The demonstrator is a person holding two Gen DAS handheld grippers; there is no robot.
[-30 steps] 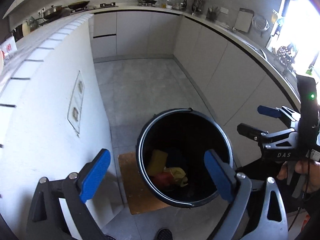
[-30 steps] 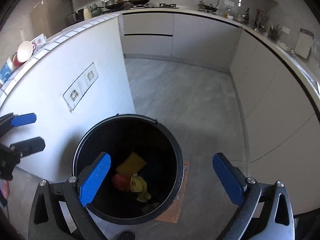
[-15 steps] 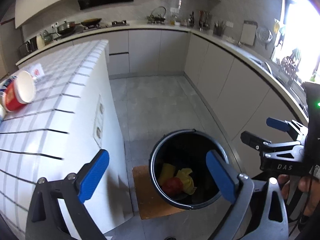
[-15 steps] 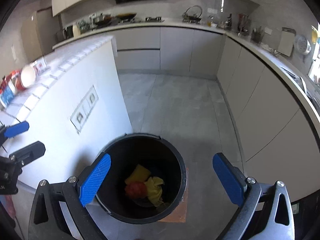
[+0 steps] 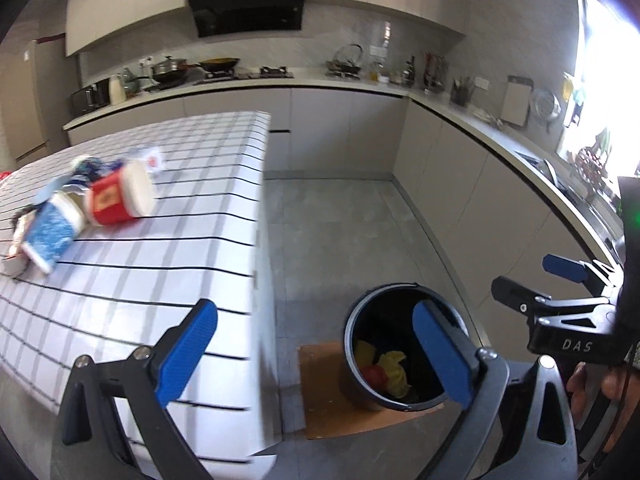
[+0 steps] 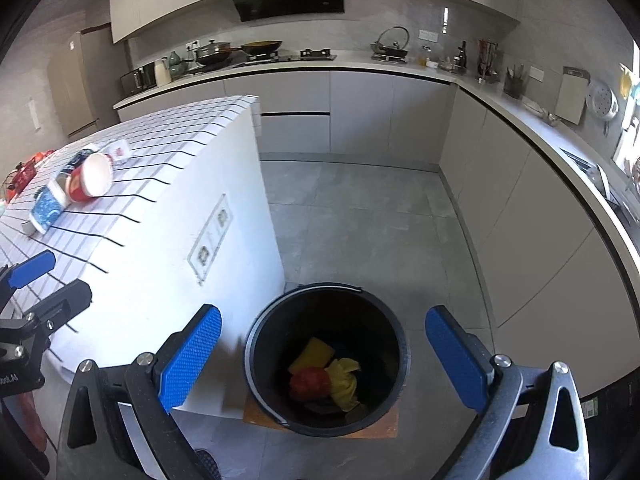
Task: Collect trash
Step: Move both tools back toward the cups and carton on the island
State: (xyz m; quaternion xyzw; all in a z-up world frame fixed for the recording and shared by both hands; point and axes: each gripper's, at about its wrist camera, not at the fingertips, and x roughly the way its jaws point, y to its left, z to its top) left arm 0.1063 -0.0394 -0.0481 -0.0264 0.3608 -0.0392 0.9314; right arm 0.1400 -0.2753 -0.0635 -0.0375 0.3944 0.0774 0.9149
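Trash remaining: red cup [image 5: 116, 200] and blue cup [image 5: 52, 236] lying tipped on the tiled counter [image 5: 160, 280] at ten o'clock; trash collected: yellow and red scraps in the black bin [image 6: 326, 360] on the floor at six o'clock; left tongs [image 5: 316, 352] and right tongs [image 6: 324, 356] both wide open, empty.

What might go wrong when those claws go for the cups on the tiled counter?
The red cup lies on its side, so a nudge might roll it toward the counter edge. The blue cup lies right against it, so the open left claw may catch both.
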